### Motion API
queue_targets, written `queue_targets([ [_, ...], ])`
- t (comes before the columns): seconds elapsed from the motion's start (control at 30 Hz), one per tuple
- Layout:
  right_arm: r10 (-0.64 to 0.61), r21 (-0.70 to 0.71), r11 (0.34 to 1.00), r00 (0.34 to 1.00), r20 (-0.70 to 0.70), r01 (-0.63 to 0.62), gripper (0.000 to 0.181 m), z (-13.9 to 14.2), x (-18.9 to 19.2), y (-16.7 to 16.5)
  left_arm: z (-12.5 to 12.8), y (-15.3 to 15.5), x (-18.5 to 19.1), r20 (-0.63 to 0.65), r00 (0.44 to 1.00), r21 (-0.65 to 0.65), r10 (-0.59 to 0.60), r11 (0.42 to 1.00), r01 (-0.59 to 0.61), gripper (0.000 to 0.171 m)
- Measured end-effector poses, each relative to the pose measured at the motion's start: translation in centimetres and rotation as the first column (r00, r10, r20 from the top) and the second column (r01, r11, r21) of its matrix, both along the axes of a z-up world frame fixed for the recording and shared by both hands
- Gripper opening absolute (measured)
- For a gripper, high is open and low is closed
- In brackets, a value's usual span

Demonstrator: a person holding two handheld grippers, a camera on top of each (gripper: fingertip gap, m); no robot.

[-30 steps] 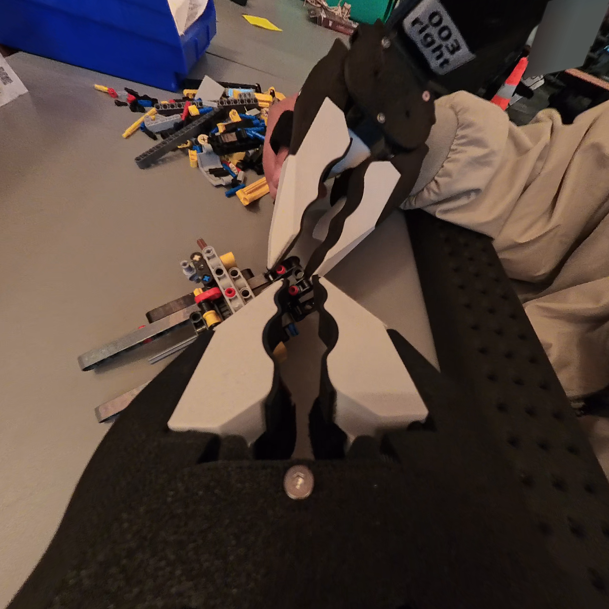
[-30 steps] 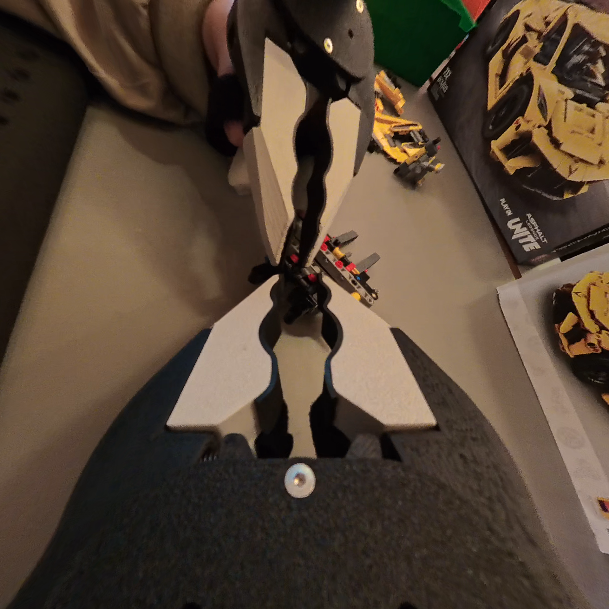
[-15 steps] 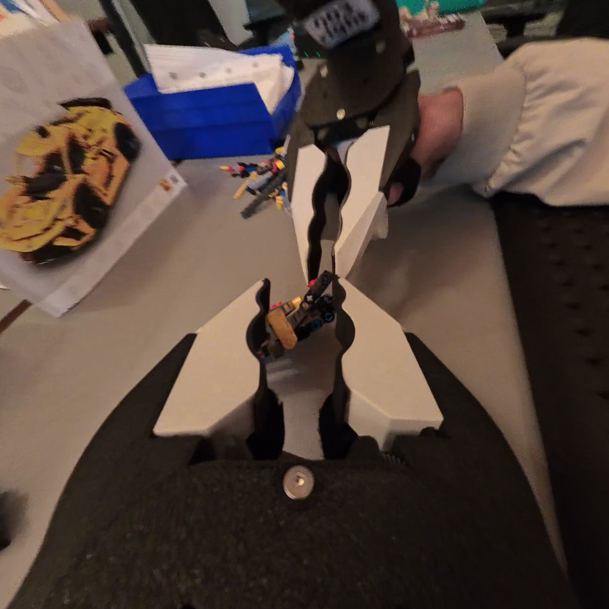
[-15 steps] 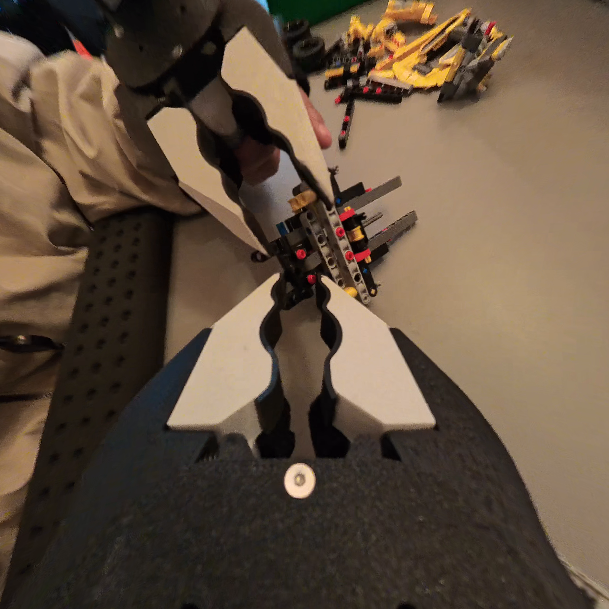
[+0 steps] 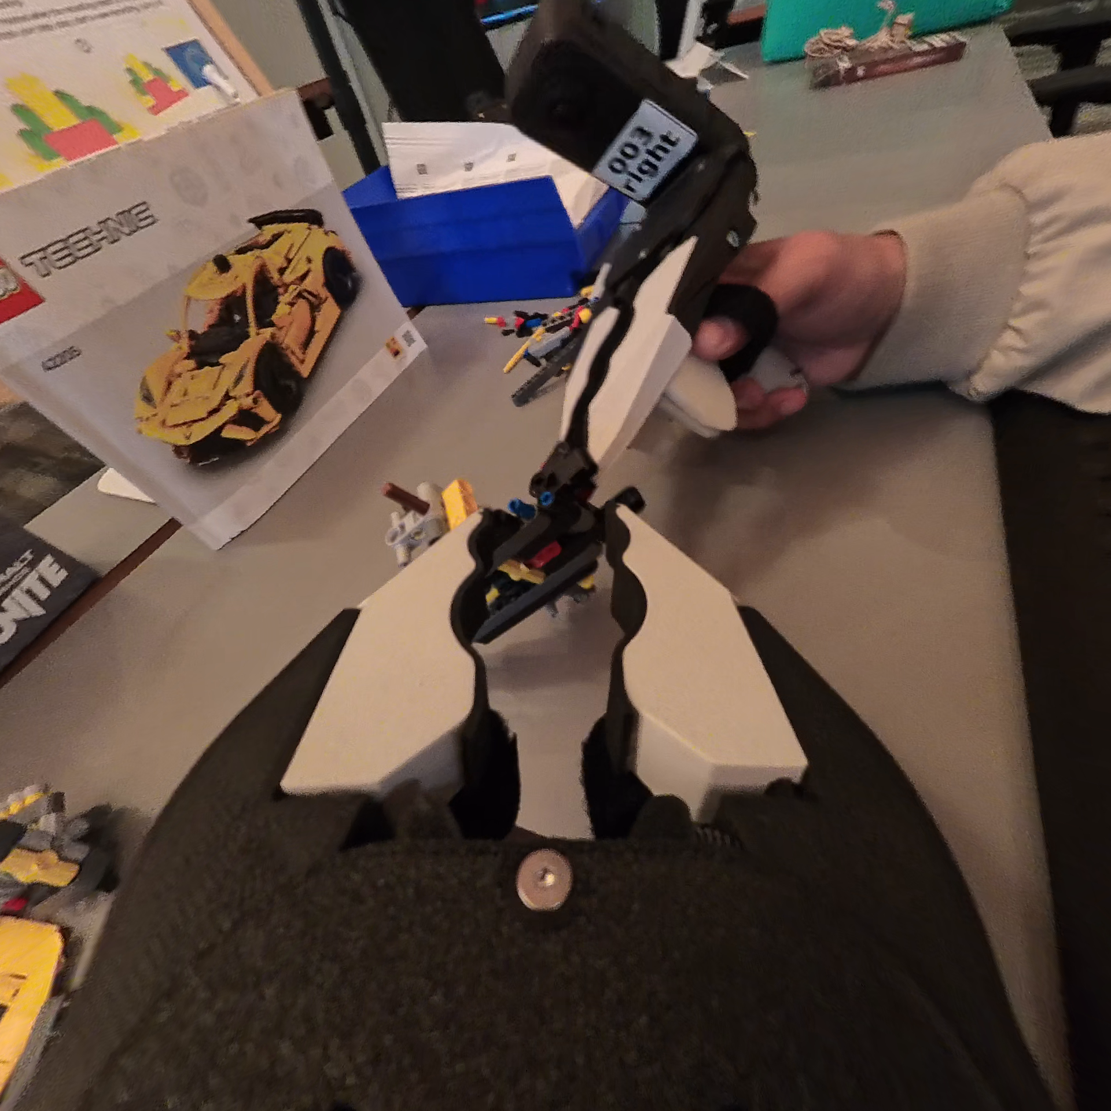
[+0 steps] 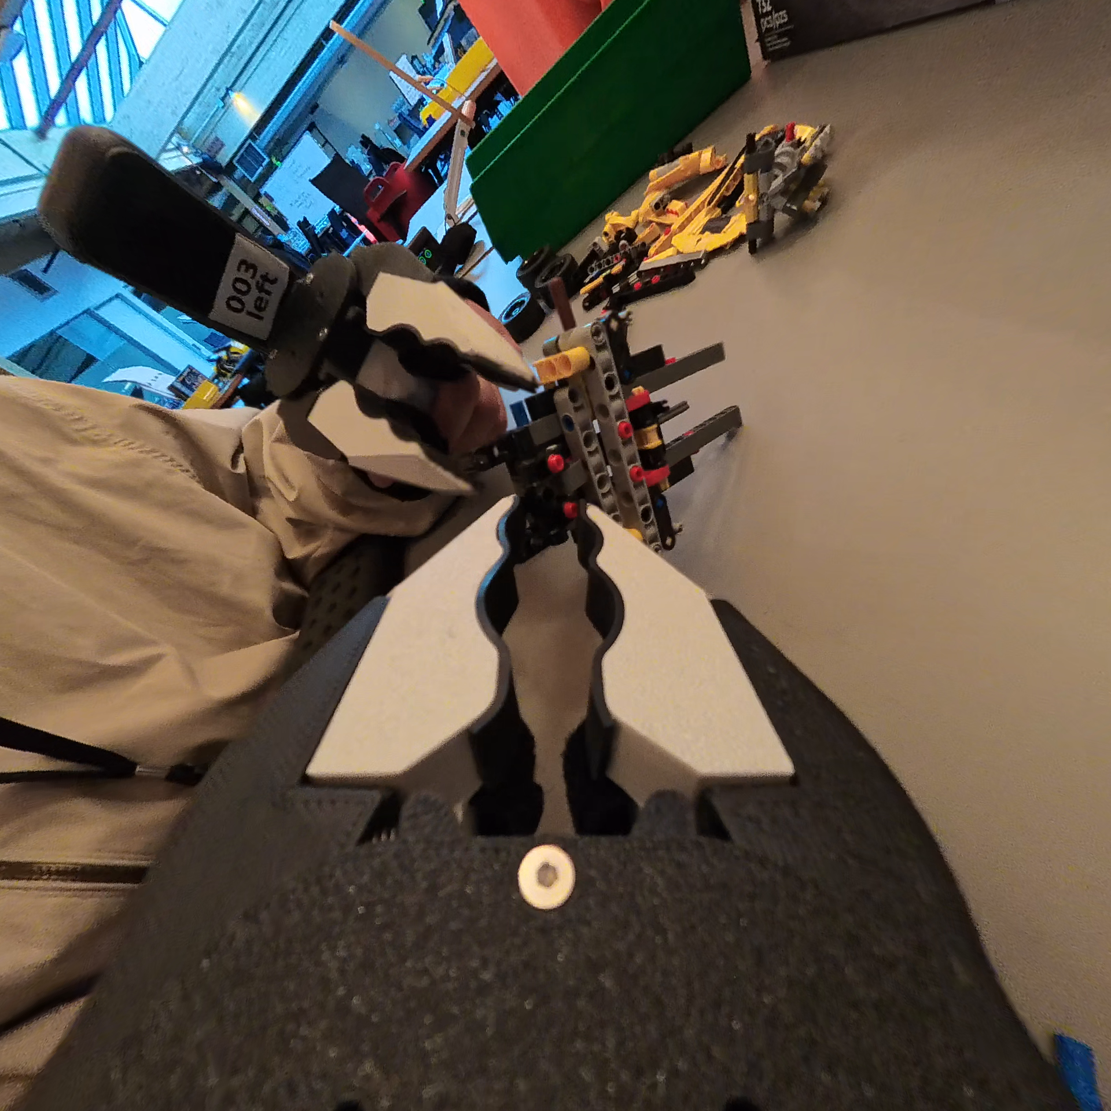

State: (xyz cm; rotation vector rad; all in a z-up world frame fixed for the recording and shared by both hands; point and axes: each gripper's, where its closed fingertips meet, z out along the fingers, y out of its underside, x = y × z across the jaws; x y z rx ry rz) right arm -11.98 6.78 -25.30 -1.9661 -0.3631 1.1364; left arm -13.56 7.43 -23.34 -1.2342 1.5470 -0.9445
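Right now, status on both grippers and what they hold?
Left gripper shut on small black, grey and yellow brick-beam assembly. Right gripper pinching its black end. Assembly off the grey table. Nothing in the way.

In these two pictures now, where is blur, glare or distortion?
Left wrist view: dim, warm light; the booklet and the yellow parts at lower left are blurred. Right wrist view: the windows glare blue-white, the wide angle bends the edges, the brick assembly is sharp.
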Motion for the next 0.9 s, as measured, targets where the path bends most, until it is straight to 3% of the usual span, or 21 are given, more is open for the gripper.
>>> queue_targets([
  [0.13,0.003,-0.011,1.000,1.000,-0.001,-0.003,0.015,0.0,-0.6,-0.2,0.2,-0.2,0.3,0.015,1.000,-0.008,0.000,1.000,0.000,0.033],
  [0.3,-0.036,0.100,0.995,0.994,0.102,0.026,0.015,0.8,-0.7,-0.1,-0.1,-0.8,0.3,0.006,1.000,0.164,-0.006,0.986,0.005,0.026],
  [0.4,-0.081,0.152,0.987,0.982,0.168,0.056,0.015,1.1,-0.5,0.0,0.3,-0.8,0.3,0.039,0.999,0.312,0.022,0.950,-0.033,0.018],
  [0.6,-0.054,0.104,0.994,0.993,0.105,0.043,0.011,1.3,-0.9,-0.4,1.7,-0.5,0.6,0.124,0.987,0.529,0.099,0.835,-0.150,0.008],
  [0.73,-0.036,0.096,0.995,0.996,0.076,0.029,0.011,1.4,-1.2,-0.6,2.0,-0.5,0.5,0.134,0.987,0.511,0.091,0.847,-0.148,0.007],
  [0.83,-0.031,0.182,0.983,0.999,0.025,0.026,0.015,2.8,-1.3,-0.5,2.9,-0.2,0.3,0.168,0.981,0.468,0.098,0.868,-0.167,0.007],
  [0.9,-0.060,0.268,0.962,0.998,-0.005,0.059,0.028,4.1,-1.1,-0.2,3.0,-0.1,0.2,0.172,0.980,0.447,0.097,0.879,-0.166,0.007],
])
